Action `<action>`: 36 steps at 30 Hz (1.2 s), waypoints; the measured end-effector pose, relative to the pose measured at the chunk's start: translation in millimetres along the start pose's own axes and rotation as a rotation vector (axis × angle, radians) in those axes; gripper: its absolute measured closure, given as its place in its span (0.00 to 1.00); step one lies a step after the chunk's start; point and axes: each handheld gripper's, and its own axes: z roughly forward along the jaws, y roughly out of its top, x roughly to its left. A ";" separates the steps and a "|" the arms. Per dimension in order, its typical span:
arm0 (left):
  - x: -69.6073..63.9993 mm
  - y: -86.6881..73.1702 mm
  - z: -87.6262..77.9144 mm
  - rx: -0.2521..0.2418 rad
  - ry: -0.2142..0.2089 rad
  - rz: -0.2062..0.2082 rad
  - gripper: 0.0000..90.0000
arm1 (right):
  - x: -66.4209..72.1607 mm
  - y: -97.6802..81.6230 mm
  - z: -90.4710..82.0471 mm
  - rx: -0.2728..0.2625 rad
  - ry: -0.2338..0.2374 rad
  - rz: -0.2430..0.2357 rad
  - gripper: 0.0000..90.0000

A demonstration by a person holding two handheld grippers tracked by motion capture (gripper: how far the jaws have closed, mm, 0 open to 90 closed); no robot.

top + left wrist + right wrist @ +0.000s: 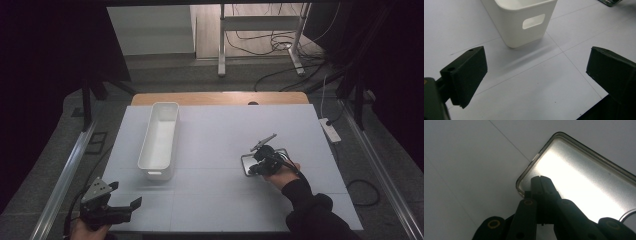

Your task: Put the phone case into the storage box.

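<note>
— What about the right hand-held gripper [541, 180]?
— Its jaws are clenched together with nothing between them, tips over a corner of the shiny metal tray [584, 182], which lies flat on the table [215, 150], right of centre.
— And the left hand-held gripper [534, 77]?
— Spread wide, empty, near the table's front left corner, facing the white bin [524, 22].

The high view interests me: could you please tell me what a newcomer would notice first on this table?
The long white plastic bin stands out at the left of the pale table, its far end near the back edge. To the right lies a shiny flat metal tray with rounded corners, with the shut right hand-held gripper over it. The left hand-held gripper waits open at the near-left corner.
</note>
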 end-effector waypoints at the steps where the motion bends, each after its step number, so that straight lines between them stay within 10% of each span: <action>1: 0.0 0.0 0.0 0.000 0.000 0.000 0.04 | 0.5 -1.9 -1.0 0.000 0.000 0.004 1.00; 36: 0.0 -0.2 -0.8 -0.008 0.005 -0.001 0.04 | -34.8 -66.6 -38.7 0.024 -0.052 0.110 0.99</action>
